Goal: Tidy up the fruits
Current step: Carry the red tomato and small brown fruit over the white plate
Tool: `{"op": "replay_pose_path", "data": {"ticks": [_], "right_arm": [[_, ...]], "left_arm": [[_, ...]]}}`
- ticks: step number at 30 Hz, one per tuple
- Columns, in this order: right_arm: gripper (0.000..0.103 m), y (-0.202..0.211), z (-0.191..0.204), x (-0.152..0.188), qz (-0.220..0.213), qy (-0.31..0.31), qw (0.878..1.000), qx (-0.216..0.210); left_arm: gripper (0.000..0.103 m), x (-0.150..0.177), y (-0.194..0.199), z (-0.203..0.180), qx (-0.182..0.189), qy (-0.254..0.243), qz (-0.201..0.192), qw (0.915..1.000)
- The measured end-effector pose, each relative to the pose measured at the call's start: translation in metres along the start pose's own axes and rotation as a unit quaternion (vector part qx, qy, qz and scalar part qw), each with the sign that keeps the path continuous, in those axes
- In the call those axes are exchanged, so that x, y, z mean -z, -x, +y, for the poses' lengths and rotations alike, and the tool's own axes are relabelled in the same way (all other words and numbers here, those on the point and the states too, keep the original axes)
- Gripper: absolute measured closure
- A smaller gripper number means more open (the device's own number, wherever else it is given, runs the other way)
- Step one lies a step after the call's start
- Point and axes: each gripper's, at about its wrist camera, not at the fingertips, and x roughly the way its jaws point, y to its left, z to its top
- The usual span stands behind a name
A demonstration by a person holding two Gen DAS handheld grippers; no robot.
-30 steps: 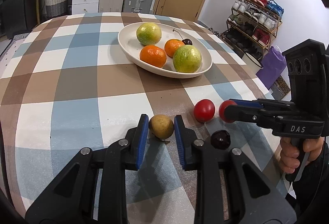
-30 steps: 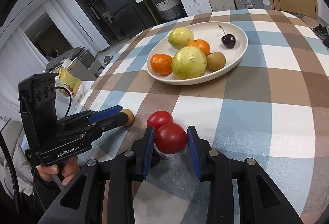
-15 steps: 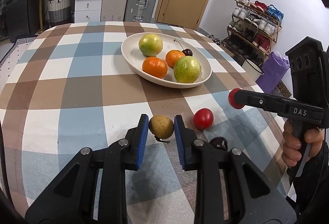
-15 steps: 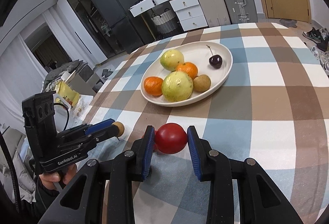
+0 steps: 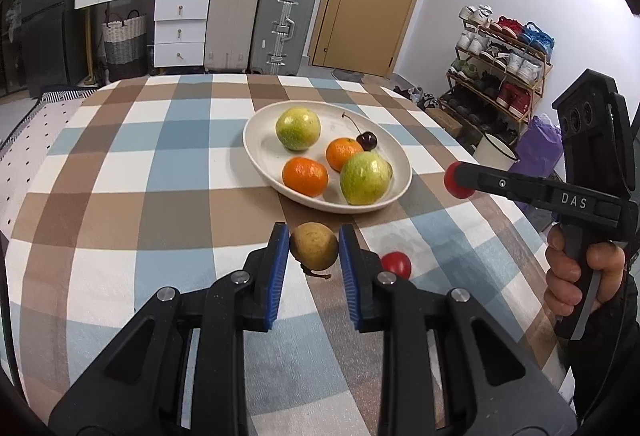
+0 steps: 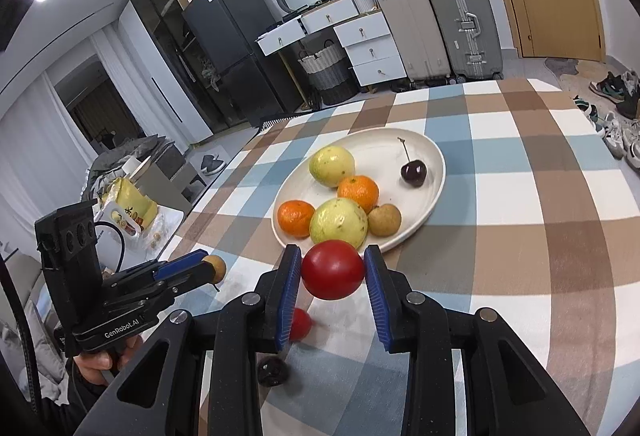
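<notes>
Checked cloth covers the table, blue, brown and white squares. White plate sits mid-table with two green fruits, two oranges, a cherry and a small brown fruit on it. Left gripper is clamped on a small brown fruit, held clear of the cloth, near the plate's front rim. Right gripper is closed on a red tomato, also lifted, just short of the plate. Second tomato and a dark cherry lie on the cloth below. Tomato looks smooth, soft-skinned, likely slippery: grip at its widest part, light squeeze. Brown fruit looks firmer, light.
</notes>
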Motion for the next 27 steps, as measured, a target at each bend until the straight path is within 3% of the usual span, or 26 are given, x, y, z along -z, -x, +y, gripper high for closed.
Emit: {"op": "replay_pose_path", "data": {"ticks": [13,27], "right_arm": [[0.07,0.009,-0.01,-0.032,-0.035,0.001,0.999,0.0],[0.07,-0.002,-0.023,-0.058,-0.064,-0.002,0.998,0.008]], "left_arm": [[0.08,-0.044,-0.003,-0.008,-0.009,-0.011,-0.034,0.9993],[0.08,-0.086,-0.041,-0.023,-0.015,-0.035,-0.051,0.998]]}}
